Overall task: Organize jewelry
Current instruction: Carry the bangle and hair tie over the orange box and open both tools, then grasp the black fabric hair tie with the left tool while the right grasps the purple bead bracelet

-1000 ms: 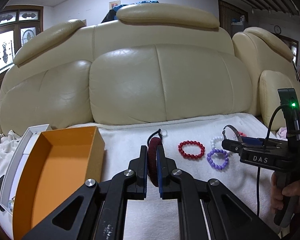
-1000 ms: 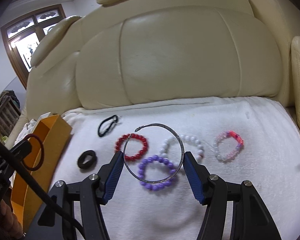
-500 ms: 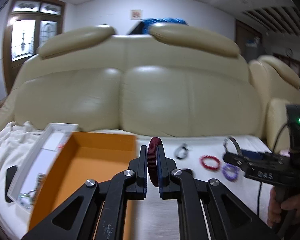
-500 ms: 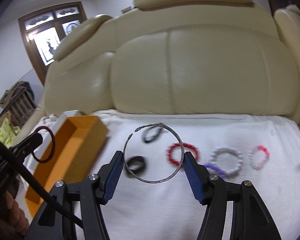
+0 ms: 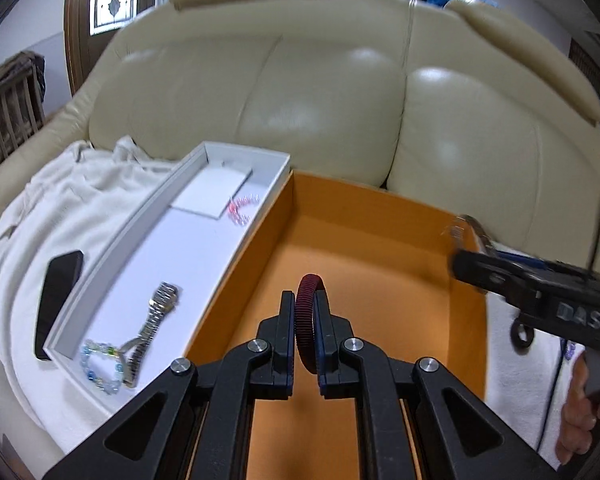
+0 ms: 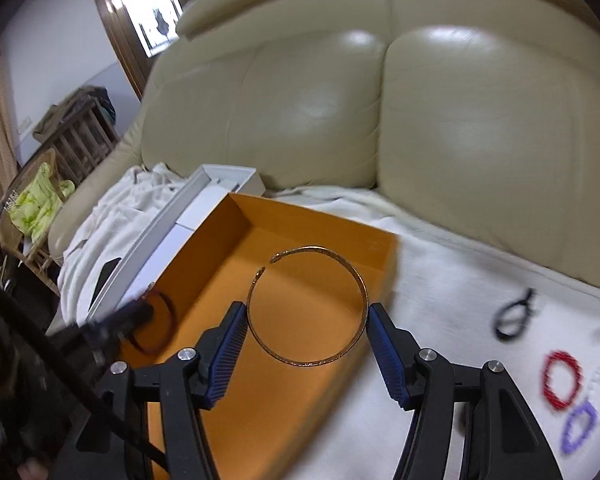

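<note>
My left gripper (image 5: 305, 322) is shut on a dark red ribbed bangle (image 5: 306, 304) and holds it upright over the empty orange box (image 5: 364, 248). My right gripper (image 6: 306, 330) is shut on a thin open metal bangle (image 6: 358, 280), held flat over the orange box (image 6: 228, 256) near its right wall. The right gripper (image 5: 540, 292) shows at the box's right edge in the left wrist view. The left gripper with the red bangle (image 6: 162, 320) shows at the box's left side in the right wrist view.
A white tray (image 5: 112, 240) left of the orange box holds a watch (image 5: 156, 320), a blue bead bracelet (image 5: 100, 368) and a pink bracelet (image 5: 242, 210). A black phone (image 5: 58, 296) lies beside it. On the white towel lie a black hair tie (image 6: 514, 316) and red (image 6: 562, 380), purple (image 6: 580, 426) and white bracelets.
Both grippers have swung left from the bracelets on the towel to over the orange box, each still holding its bangle. The left gripper now looks down into the box.
</note>
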The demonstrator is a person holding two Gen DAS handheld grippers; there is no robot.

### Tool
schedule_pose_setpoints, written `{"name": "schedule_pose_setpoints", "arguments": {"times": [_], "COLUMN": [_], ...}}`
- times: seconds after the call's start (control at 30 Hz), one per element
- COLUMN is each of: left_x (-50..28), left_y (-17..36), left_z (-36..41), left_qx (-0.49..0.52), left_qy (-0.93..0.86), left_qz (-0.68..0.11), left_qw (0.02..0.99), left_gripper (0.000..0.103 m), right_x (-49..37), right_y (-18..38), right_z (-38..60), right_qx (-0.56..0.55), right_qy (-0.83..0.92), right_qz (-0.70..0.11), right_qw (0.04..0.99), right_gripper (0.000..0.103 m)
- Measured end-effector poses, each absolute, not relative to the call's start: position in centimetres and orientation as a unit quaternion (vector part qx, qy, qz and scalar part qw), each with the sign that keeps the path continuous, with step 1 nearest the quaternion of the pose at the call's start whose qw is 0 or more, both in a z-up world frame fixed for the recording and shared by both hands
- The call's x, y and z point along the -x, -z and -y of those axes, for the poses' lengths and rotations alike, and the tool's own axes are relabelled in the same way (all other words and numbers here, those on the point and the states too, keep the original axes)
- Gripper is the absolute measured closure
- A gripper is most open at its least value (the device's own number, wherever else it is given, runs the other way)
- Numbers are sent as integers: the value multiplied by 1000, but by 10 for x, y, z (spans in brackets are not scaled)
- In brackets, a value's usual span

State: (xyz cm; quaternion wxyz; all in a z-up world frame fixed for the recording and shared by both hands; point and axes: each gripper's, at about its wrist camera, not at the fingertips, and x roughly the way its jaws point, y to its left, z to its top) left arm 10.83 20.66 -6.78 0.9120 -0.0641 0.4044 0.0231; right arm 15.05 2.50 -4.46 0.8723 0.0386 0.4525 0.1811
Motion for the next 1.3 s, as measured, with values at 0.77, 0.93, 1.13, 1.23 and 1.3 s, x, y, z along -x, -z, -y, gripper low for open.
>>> {"name": "schedule_pose_setpoints", "arguments": {"times": [0.77, 0.93, 1.13, 1.23, 1.3], "left_x": [-111, -96, -92, -98, -105], "left_y": [44, 27, 26, 34, 42], "left_z": [-163, -115, -49, -25, -7], "left_qx": [53, 26, -19, -21, -25], "left_qy": [-43, -11, 61, 86, 102], "left_qz": [-373, -339, -328, -341, -355], "left_qw": [926, 940, 943, 936, 929], "left_gripper": [51, 49, 43, 40, 40], "right_x": [-107, -60, -36, -45, -50], "right_y": [15, 26, 77, 97, 102], "right_z": [99, 208, 278, 278, 278], "right_qx": [-133, -202, -285, -294, -293], "right_qy": [-116, -45, -3, -13, -9], "right_qz": [-393, -391, -430, -454, -456], "right_qw": [902, 897, 857, 841, 840], "right_gripper": [31, 44, 52, 52, 52]}}
